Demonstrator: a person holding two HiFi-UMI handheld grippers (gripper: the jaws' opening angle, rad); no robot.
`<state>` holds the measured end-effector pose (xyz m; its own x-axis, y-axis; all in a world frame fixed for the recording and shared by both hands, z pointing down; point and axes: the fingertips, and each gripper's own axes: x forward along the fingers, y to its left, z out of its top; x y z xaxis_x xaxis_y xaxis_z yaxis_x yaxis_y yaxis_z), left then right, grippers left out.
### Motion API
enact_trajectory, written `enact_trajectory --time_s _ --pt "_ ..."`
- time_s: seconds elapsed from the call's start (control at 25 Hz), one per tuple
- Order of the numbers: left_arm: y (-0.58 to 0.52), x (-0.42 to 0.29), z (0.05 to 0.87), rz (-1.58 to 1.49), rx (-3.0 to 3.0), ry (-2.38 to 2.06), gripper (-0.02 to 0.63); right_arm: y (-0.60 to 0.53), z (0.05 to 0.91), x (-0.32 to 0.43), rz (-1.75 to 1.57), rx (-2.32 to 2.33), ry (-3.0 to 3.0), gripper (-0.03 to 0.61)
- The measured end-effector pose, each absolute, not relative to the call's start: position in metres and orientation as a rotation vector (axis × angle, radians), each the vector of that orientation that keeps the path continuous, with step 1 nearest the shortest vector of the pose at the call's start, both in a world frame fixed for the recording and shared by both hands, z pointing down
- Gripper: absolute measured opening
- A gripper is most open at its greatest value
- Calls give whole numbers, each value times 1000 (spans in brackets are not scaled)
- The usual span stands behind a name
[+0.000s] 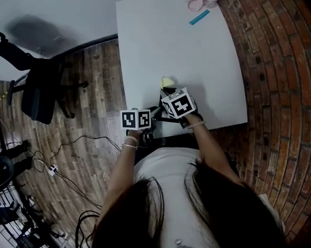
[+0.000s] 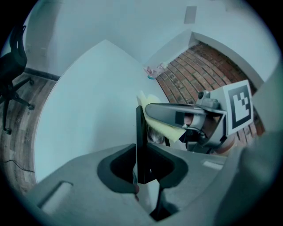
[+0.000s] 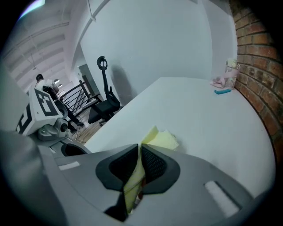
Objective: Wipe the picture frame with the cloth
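Holding the frame upright and edge-on, your left tool is clamped on its lower edge, at the worktop's 6 o'clock edge. Your right tool, clamped on the cloth, lies at the frame's 3 o'clock. Stroke along the upright long axis.

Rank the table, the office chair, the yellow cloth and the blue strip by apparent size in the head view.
1. table
2. office chair
3. yellow cloth and blue strip: about alike, cloth partly hidden, so unranked.
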<state>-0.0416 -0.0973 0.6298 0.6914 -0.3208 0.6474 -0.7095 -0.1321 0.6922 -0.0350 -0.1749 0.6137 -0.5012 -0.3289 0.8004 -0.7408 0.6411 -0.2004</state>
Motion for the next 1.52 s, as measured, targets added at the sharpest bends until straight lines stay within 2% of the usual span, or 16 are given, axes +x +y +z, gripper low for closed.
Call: enact_trajectory --time_s 0.96,1.52 --pt "-99 -40 629 426 1739 -832 75 -218 609 -23 728 990 -2095 31" --pt "-97 -45 628 426 1743 -836 75 -231 576 -7 755 1162 -2157 31"
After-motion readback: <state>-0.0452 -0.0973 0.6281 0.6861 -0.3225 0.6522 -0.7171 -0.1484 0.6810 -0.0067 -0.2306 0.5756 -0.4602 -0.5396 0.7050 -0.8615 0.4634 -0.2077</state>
